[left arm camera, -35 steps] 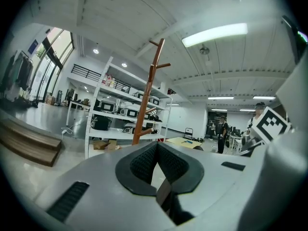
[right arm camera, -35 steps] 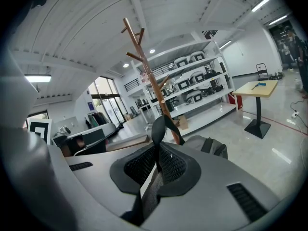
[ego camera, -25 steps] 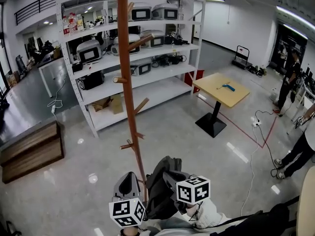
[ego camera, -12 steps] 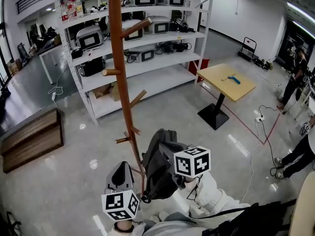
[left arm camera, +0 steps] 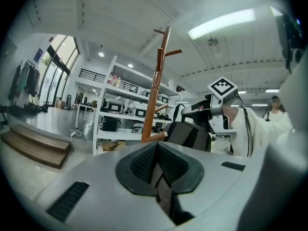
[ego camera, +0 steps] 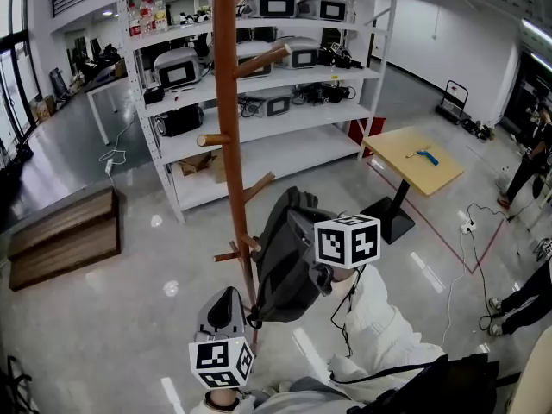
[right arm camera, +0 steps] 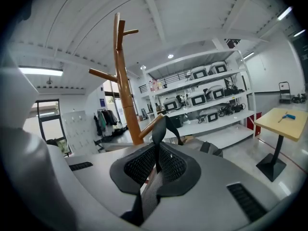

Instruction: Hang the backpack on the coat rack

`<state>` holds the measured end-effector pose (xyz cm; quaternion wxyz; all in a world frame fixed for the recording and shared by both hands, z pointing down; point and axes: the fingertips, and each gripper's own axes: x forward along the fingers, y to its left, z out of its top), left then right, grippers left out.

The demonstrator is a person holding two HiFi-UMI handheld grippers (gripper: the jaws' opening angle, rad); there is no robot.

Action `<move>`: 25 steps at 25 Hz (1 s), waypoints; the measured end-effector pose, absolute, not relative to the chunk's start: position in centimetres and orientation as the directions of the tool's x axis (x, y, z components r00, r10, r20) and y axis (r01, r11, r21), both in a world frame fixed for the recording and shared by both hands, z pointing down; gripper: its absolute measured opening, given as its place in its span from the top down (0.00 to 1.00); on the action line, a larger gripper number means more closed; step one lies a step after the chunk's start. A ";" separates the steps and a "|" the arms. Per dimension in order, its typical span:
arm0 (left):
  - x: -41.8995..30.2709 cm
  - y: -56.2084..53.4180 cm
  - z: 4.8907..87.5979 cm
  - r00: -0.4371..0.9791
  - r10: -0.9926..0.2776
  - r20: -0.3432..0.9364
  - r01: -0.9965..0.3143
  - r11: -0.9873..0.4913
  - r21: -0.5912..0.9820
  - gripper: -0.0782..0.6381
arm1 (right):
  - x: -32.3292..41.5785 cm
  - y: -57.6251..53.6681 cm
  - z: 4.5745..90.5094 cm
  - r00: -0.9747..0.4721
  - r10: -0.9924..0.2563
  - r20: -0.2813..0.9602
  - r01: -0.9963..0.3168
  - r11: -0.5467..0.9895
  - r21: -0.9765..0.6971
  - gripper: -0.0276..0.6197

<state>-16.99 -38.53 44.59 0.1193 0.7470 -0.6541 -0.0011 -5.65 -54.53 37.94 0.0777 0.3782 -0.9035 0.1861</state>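
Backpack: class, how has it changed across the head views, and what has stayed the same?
The backpack has risen beside the coat rack, lifted by the right gripper, which is shut on its top loop. The left gripper stays low, shut on a strap. The backpack is not yet hung.

Head cam looks steeply down from up high. Both gripper views sit low, aiming upward; all three catch the coat rack (ego camera: 228,102).
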 end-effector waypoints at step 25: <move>-18.5 -39.6 45.7 0.085 -0.980 0.178 -0.983 -0.053 0.178 0.89 | -11.5 -57.9 36.7 -0.727 -0.615 0.305 -0.661 0.747 -0.067 0.92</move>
